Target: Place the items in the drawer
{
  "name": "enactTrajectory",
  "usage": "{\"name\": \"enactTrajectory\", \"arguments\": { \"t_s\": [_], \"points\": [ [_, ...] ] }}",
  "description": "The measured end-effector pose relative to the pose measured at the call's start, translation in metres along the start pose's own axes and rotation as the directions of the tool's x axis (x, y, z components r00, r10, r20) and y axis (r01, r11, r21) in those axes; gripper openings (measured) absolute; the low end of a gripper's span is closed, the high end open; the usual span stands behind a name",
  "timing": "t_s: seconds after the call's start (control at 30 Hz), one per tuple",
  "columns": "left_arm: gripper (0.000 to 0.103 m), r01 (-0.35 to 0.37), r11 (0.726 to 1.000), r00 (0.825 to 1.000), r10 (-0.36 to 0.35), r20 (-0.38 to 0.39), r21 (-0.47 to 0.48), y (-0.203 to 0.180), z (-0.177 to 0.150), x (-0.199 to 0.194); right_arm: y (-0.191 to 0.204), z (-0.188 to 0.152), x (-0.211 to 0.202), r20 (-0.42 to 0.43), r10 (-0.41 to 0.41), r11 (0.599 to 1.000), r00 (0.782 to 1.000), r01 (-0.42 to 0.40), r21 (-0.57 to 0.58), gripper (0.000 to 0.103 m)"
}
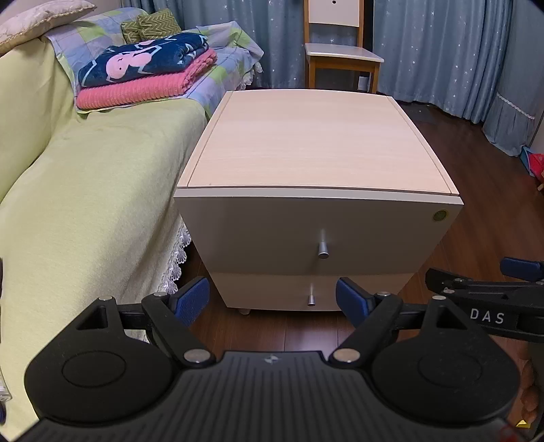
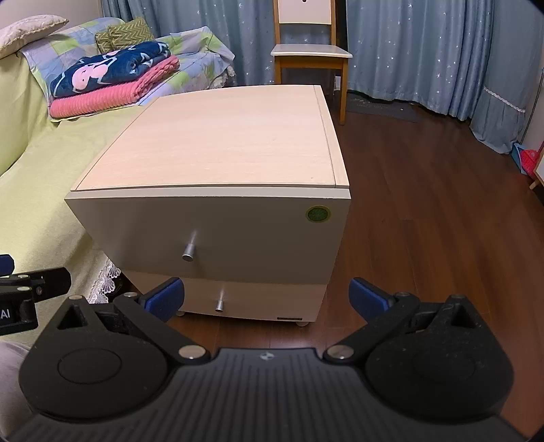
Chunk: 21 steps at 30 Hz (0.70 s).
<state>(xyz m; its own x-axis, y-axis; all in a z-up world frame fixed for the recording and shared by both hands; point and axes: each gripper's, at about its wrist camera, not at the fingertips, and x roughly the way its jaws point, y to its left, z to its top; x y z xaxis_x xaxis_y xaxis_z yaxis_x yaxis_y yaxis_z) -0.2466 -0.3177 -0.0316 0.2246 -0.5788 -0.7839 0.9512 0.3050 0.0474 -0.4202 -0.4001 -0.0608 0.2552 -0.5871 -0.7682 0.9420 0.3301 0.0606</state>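
A dark brown wooden floor (image 2: 425, 204) runs to the far side, where blue curtains (image 2: 408, 44) with small white stars hang to the ground. A wooden chair (image 2: 311, 51) with a pale seat stands against them. On the left a sofa (image 1: 85, 176) under a pale green cover carries folded blankets (image 1: 146, 71), navy over pink, with a patchwork throw (image 1: 224, 51) and cushions (image 1: 153, 25) behind. Lace trims the cover's hem. The light is dim and even.
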Motion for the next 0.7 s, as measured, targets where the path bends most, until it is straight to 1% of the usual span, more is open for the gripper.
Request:
{"name": "enactTrajectory", "arguments": {
  "t_s": [0.4, 0.7],
  "points": [
    [0.083, -0.001, 1.0, 1.0, 0.001, -0.014, 0.012, -0.001, 0.0, 0.011, 0.0, 0.003, 0.008, -0.007, -0.011, 1.0, 1.0, 0.011, -0.005, 0.102],
    [0.083, 0.0, 0.999, 0.999, 0.002, -0.042, 0.036, -0.006, 0.009, 0.033, 0.0, 0.014, 0.028, -0.017, -0.019, 1.0, 1.0, 0.019, -0.006, 0.102]
  ]
}}
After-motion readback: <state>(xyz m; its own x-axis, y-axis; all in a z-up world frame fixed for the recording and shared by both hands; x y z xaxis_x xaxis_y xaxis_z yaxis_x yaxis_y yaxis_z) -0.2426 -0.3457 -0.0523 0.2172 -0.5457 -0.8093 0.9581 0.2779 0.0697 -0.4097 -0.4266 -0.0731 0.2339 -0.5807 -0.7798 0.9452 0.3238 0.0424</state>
